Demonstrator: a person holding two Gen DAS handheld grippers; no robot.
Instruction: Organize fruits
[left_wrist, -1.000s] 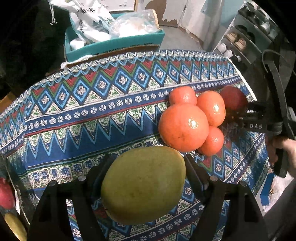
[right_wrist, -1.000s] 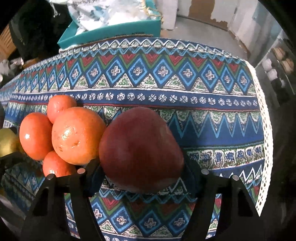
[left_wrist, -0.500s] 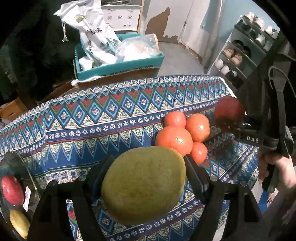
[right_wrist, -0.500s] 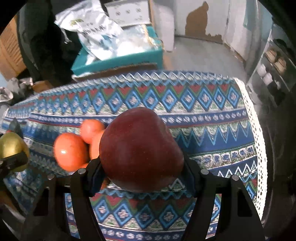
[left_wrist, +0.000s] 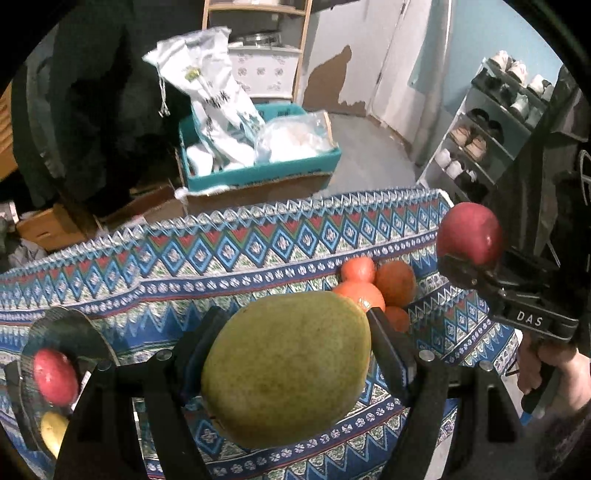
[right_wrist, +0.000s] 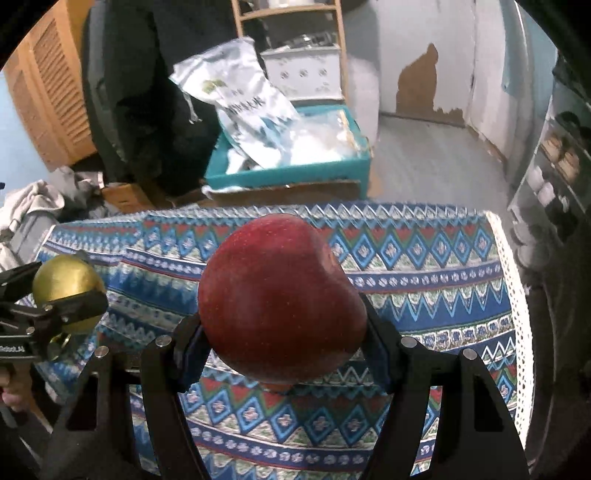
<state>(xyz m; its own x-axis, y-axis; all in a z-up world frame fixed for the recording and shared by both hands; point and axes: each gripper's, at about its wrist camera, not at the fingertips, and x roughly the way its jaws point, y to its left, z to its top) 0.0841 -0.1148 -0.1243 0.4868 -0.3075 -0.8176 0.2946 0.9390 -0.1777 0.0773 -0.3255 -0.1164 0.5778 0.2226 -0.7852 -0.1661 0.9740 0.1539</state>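
My left gripper (left_wrist: 291, 354) is shut on a green mango (left_wrist: 288, 365) and holds it high above the patterned tablecloth (left_wrist: 184, 258). My right gripper (right_wrist: 282, 328) is shut on a red apple (right_wrist: 277, 299), also lifted above the table; it shows at the right in the left wrist view (left_wrist: 469, 236). The mango shows at the left in the right wrist view (right_wrist: 66, 284). Several oranges (left_wrist: 373, 288) lie bunched on the cloth behind the mango. A glass plate (left_wrist: 92, 343) at the left holds a red fruit (left_wrist: 55, 374) and a yellow fruit (left_wrist: 53, 430).
Beyond the table's far edge a teal box (left_wrist: 258, 173) with white bags stands on the floor. A shoe rack (left_wrist: 491, 129) is at the right. The cloth's lace edge (right_wrist: 517, 314) marks the table's right side.
Both grippers have risen well above the table with their fruits. The oranges now look smaller and farther below, and the plate at the left has come into view.
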